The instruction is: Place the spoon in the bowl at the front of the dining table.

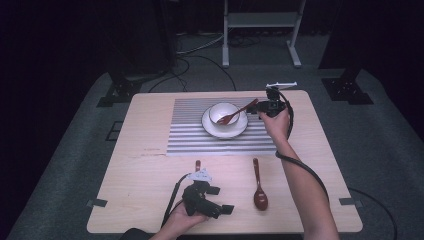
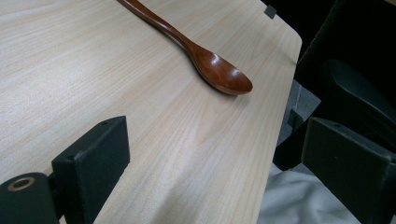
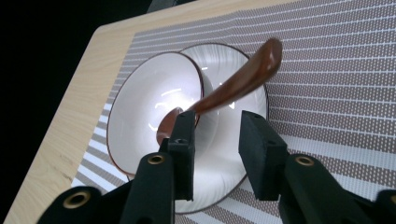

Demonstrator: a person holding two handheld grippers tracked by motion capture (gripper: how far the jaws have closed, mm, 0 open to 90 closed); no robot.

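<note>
A white bowl (image 1: pixel 223 112) stands on a white plate (image 1: pixel 210 129) on the striped placemat (image 1: pixel 190 137). A brown wooden spoon (image 1: pixel 238 113) lies in the bowl, its handle leaning over the rim toward my right gripper (image 1: pixel 262 108). In the right gripper view this gripper (image 3: pixel 218 128) is open just short of the bowl (image 3: pixel 149 100); the spoon handle (image 3: pixel 243 77) passes beyond its jaws, not between them. My left gripper (image 1: pixel 221 200) rests open near the front edge, nothing in it. A second spoon (image 1: pixel 258 185) lies to its right, also in the left gripper view (image 2: pixel 219 72).
A third spoon's handle (image 1: pixel 198 164) pokes out behind the left gripper. The table's right front edge (image 2: pixel 280 121) runs close to the left gripper (image 2: pixel 215 144). Beyond the table are a metal stand (image 1: pixel 260 30), cables and black bases on the carpet.
</note>
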